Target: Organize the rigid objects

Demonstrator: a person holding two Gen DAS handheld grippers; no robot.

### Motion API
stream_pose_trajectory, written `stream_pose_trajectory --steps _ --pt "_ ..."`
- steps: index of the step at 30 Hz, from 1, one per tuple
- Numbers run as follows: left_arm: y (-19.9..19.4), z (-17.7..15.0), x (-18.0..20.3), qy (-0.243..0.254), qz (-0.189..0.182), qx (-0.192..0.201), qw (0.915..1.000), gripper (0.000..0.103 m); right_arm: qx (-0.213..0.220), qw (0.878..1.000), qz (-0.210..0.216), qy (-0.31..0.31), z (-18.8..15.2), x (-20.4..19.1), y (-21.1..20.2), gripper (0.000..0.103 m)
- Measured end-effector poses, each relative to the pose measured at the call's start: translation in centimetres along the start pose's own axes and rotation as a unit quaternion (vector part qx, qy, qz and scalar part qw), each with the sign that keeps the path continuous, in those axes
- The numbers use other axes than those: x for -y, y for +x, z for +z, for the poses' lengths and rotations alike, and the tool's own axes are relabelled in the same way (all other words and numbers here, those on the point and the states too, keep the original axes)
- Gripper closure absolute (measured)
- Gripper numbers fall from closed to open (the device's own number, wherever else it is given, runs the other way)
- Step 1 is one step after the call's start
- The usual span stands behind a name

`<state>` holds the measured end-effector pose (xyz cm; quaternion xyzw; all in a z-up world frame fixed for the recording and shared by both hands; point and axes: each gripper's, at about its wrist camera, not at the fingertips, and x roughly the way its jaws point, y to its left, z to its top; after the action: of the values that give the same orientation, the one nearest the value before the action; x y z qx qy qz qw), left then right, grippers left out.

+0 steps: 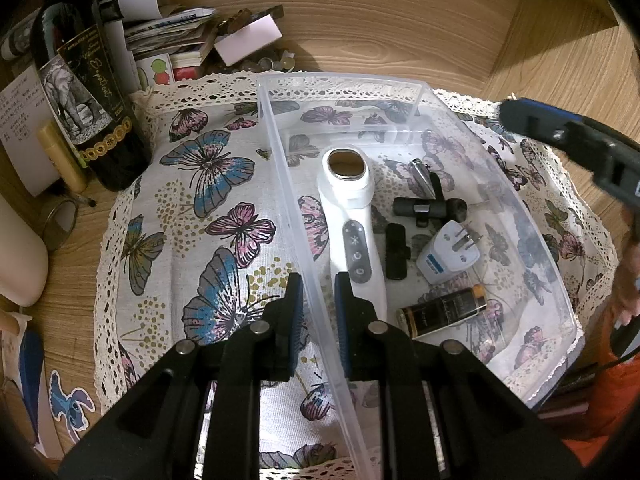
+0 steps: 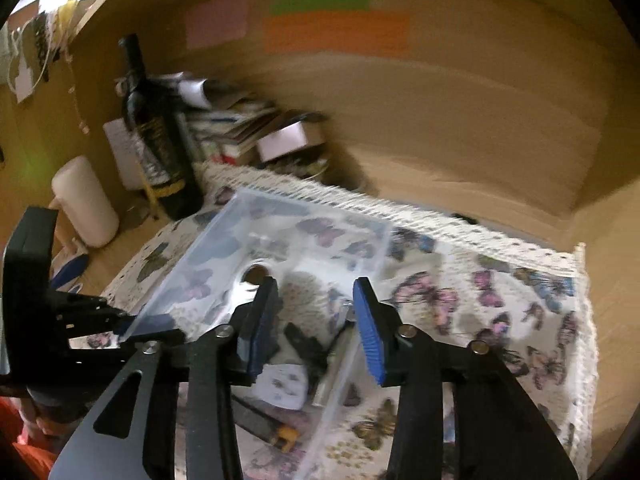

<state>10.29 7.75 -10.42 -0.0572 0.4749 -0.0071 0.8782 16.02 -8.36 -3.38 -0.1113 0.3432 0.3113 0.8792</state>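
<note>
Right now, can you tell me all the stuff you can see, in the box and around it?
plastic box: 1, clear, on the butterfly cloth
handheld device: 1, white, inside the box by its left wall
plug adapter: 1, white, inside the box
battery: 1, black and gold, lying in the box
small black parts: several, black, middle of the box
silver cone: 1, silver, far part of the box
butterfly cloth: 1, cream with lace edge, on the wooden desk
wine bottle: 1, dark, standing left of the cloth
paper pile: 1, mixed colours, behind the cloth
left gripper: 1, black with blue pads, straddling the box's left wall
right gripper: 1, black with blue pads, open above the box
</note>
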Motion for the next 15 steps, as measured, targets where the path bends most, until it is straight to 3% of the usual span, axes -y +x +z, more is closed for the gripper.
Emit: stream_pose_trajectory --steps 6,9,15 --pt "0.1 0.1 0.1 0.005 -0.001 -0.001 1.0000 0.088 0.012 0.998 -0.065 0.024 -1.7 3.0 -2.5 0.057" --pt "0.1 0.1 0.0 0.004 -0.004 -0.001 1.0000 0.088 -0.003 0.994 -0.102 0.038 -3.4 4.8 -3.1 0.056" --pt "0.1 0.1 -0.1 0.004 -0.005 -0.001 1.0000 0.088 -0.048 0.988 -0.123 0.081 -7.6 6.9 -2.8 0.056"
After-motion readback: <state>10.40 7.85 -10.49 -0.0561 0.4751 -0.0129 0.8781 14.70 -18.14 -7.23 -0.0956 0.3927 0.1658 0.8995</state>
